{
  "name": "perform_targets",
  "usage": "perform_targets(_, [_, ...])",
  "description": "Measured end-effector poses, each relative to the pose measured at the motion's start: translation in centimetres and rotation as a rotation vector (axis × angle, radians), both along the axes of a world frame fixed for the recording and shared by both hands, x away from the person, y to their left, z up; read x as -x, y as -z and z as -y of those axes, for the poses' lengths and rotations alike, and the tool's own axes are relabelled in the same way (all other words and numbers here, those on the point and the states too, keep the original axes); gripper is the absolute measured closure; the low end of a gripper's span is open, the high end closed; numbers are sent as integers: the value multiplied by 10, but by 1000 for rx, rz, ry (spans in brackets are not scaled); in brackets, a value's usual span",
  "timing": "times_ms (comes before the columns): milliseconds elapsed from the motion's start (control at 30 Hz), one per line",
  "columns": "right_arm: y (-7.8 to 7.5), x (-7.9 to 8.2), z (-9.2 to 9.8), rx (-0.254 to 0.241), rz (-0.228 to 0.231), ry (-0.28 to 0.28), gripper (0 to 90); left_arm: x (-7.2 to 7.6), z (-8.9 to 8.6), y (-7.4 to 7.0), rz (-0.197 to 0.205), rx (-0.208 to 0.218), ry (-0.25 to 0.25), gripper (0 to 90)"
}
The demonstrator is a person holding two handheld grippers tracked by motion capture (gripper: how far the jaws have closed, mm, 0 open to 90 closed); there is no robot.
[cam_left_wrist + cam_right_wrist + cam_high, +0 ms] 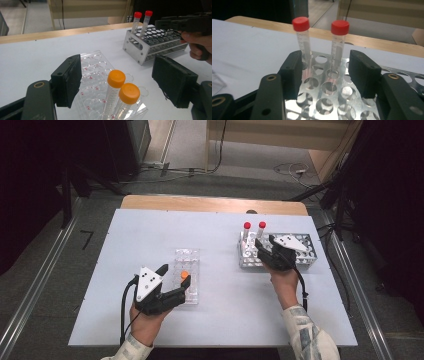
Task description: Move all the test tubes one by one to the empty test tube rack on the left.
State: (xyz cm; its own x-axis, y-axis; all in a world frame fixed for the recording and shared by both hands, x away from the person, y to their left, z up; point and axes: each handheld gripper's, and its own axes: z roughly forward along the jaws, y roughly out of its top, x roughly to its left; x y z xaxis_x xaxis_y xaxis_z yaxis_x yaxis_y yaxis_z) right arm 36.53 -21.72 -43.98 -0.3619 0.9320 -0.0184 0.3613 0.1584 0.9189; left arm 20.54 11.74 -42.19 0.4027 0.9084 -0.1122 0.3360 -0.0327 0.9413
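Note:
Two orange-capped tubes (116,78) (129,93) stand in a clear plastic rack (93,65) at the table's middle. My left gripper (122,81) is open, with both tubes between its jaws and neither pad touching them. In the high view the left gripper (176,276) straddles an orange cap (184,274). Two red-capped tubes (301,24) (340,27) stand upright in a metal rack (327,100) at the right. My right gripper (327,72) hovers over that rack, open; the right tube rises in the gap, and the left tube stands just beyond the left jaw.
The white table top (150,235) has free room at the left and front. The metal rack (310,255) has many vacant holes. A wooden edge (210,204) runs along the far side, with cables on the floor (295,170) beyond.

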Motion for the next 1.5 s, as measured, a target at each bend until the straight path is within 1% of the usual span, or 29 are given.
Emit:
perform_targets(67, [3, -8, -2, 2, -14, 16, 488, 0, 0, 0, 0, -2, 3, 242])
perform_targets(133, [6, -15, -5, 28, -19, 30, 506, 0, 0, 0, 1, 2, 2, 243])
perform_targets(200, [9, -20, -8, 41, -22, 39, 520, 0, -1, 0, 1, 2, 1, 243])
perform_targets(333, [12, -28, -10, 40, -10, 56, 562, -1, -1, 0, 0, 1, -2, 243])
perform_targets(400, [13, -31, -10, 44, -28, 60, 572, 0, -1, 0, 0, 1, -2, 243])
perform_targets(467, [13, -34, -11, 45, -26, 64, 590, 0, 0, 0, 0, -2, -2, 243])
perform_targets(500, [13, -35, -11, 34, -28, 62, 600, 0, 0, 1, -1, -3, 0, 243])
perform_targets(567, [12, -38, -11, 39, -43, 65, 604, -1, 1, 1, -2, -1, -1, 243])
perform_targets(733, [13, -43, -14, 45, -55, 74, 622, -1, 2, 1, -5, -8, 1, 244])
perform_targets(933, [12, -49, -17, 63, -88, 90, 622, 0, 3, 2, -3, -8, 6, 244])
perform_targets(1033, [12, -51, -18, 75, -97, 86, 634, 0, 2, 2, -2, -9, 5, 244])
perform_targets(1167, [12, -52, -17, 65, -106, 90, 654, 0, 3, 1, -2, -10, 5, 244])
perform_targets(1267, [12, -52, -16, 67, -108, 92, 690, 0, 3, 2, -2, -11, 7, 244])
perform_targets(1333, [11, -52, -16, 58, -111, 96, 708, 0, 3, 2, -3, -11, 8, 244])
perform_targets(1500, [11, -52, -15, 47, -109, 95, 715, 0, 3, 2, -3, -12, 8, 244])
